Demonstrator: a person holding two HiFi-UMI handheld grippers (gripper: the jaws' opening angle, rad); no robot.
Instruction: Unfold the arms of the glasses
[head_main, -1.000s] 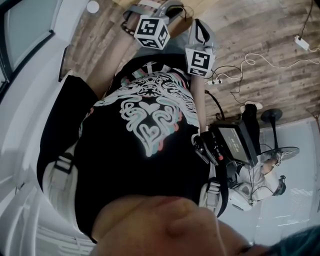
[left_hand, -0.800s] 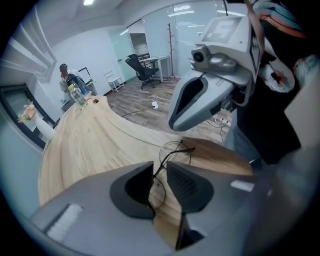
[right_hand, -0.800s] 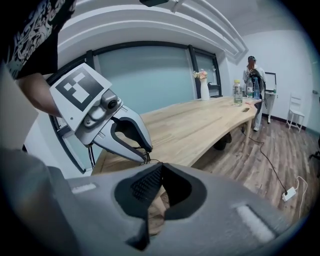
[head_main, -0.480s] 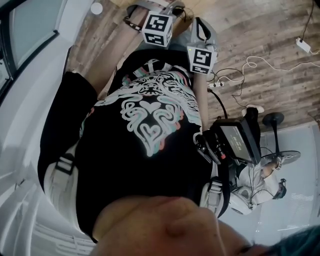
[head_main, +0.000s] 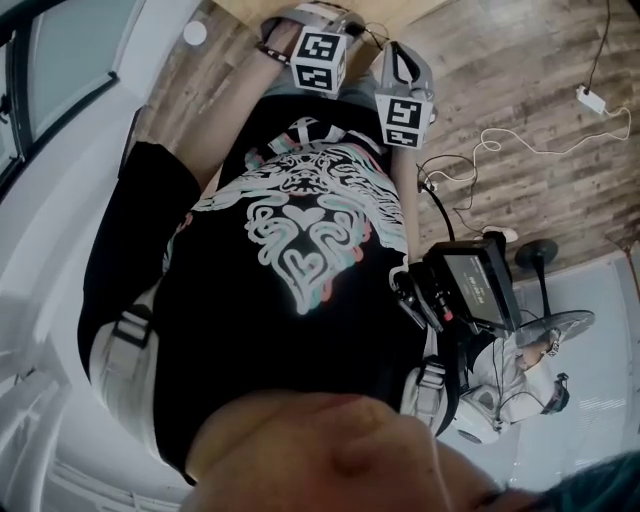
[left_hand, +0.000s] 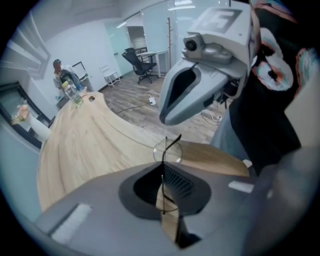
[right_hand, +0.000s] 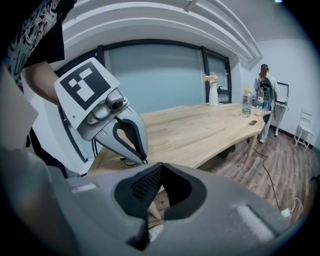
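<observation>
Wooden table (left_hand: 85, 150) runs long beneath both tools. My left gripper (left_hand: 162, 167) is clamped on the thin-framed glasses (left_hand: 169, 151), held over the table's near edge, with one lens past the tips. My right gripper (right_hand: 159, 169) is near them, jaws pressed together with nothing visible between.

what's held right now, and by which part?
Left gripper holds the glasses, jaws shut on what looks like the thin front frame; one lens and an arm stick out past the tips. Right gripper: jaws together, nothing seen in them.
</observation>
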